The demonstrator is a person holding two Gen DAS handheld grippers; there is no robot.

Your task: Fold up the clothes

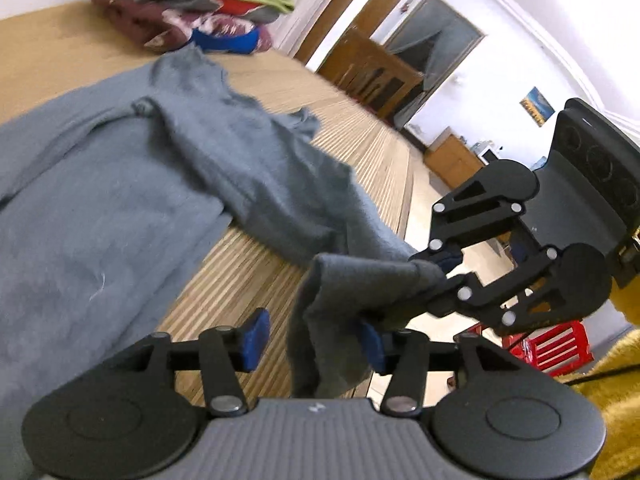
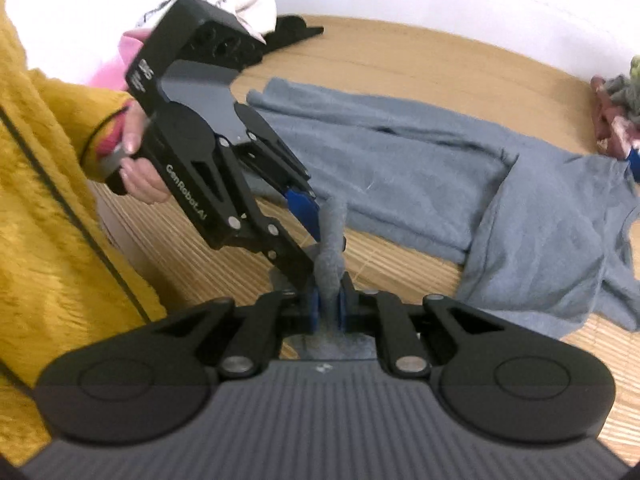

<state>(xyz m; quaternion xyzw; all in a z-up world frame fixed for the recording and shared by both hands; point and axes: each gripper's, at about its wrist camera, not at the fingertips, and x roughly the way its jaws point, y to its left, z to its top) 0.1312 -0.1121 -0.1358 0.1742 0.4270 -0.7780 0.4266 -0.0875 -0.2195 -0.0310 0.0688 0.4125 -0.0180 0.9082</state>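
The grey-blue sweater [image 2: 420, 168] lay spread on the woven bamboo mat [image 1: 288, 184], and one sleeve end [image 1: 352, 280] was lifted off it, so the fold looked only just started. The right gripper [image 2: 328, 304] had its jaws closed tight on that sleeve end, while the left gripper [image 1: 316, 340] had its jaws open around the cloth, so next it would need to close. The pictures were blurry, and the far end of the sweater was cut off.

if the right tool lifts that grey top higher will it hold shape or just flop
Probably flops: the top already sags in folds from the right tool. It looks fuzzy, so likely grips rather than slips. Most still lies on the mat, so it may drag.
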